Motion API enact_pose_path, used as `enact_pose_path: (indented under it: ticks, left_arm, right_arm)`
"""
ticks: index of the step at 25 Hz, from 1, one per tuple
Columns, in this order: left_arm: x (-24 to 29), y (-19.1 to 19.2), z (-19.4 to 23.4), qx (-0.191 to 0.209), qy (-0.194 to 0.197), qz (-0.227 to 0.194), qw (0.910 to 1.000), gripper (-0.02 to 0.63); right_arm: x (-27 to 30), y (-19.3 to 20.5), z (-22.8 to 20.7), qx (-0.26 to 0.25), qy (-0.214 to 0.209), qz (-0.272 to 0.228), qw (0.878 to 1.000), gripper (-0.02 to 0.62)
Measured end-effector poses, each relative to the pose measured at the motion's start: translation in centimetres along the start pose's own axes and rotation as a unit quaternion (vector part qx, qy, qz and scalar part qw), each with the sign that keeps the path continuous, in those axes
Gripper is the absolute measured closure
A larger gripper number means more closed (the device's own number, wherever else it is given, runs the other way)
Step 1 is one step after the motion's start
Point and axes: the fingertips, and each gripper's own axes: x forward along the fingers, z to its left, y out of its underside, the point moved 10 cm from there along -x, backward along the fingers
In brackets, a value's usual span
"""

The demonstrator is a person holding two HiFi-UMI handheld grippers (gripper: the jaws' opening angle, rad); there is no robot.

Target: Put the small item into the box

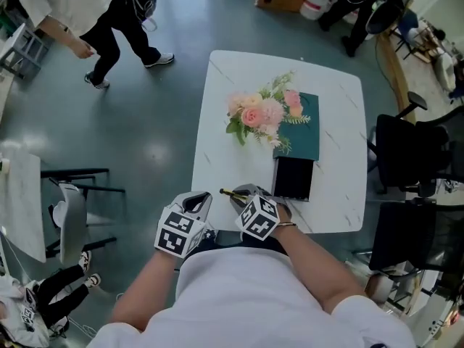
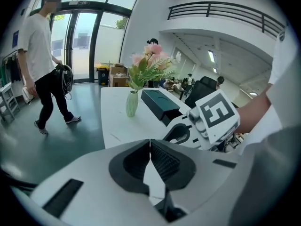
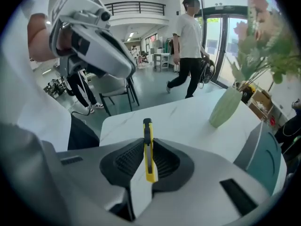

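Yellow knife (image 3: 148, 149) tight between fingers of right gripper (image 1: 245, 196); left gripper (image 2: 150, 149) fingers together, empty; vase (image 2: 131, 103) beside box (image 1: 306, 142).

From the right gripper (image 1: 243, 196), with a yellow knife (image 3: 148, 149) sticking out past its jaws, the white square table (image 1: 341, 100) is bare at 11 o'clock, with room to pass. At 12 o'clock the pink flowers in a pale green vase (image 1: 257, 114) stand in the way and hang over the flat dark teal box (image 1: 304, 133). The black box (image 1: 293, 177) lies close at 2 o'clock, with free room above it. Black office chairs (image 1: 406, 151) crowd the table's 3 o'clock side
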Motion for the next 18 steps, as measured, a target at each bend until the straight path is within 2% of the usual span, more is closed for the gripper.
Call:
enact_pose_path:
  ticks: [4, 9, 14, 18]
  left_arm:
    - [1.2, -1.0, -0.9, 0.017, 0.016, 0.003, 0.9997, 0.589]
    - [2.5, -2.2, -2.1, 0.033, 0.029, 0.003, 0.999, 0.589]
    - [3.4, -2.9, -3.2, 0.04, 0.036, 0.0, 0.9985, 0.589]
    - [3.8, -3.1, -4.0, 0.041, 0.036, -0.001, 0.9985, 0.589]
  right_arm:
    - [-3.0, -0.4, -1.1, 0.017, 0.036, -0.041, 0.998, 0.523]
    - [-6.7, 0.6, -3.2, 0.039, 0.083, -0.069, 0.993, 0.524]
    - [-8.9, 3.9, -6.0, 0.096, 0.123, -0.072, 0.985, 0.523]
    - [-10.0, 6.8, -7.8, 0.128, 0.152, -0.055, 0.979, 0.523]
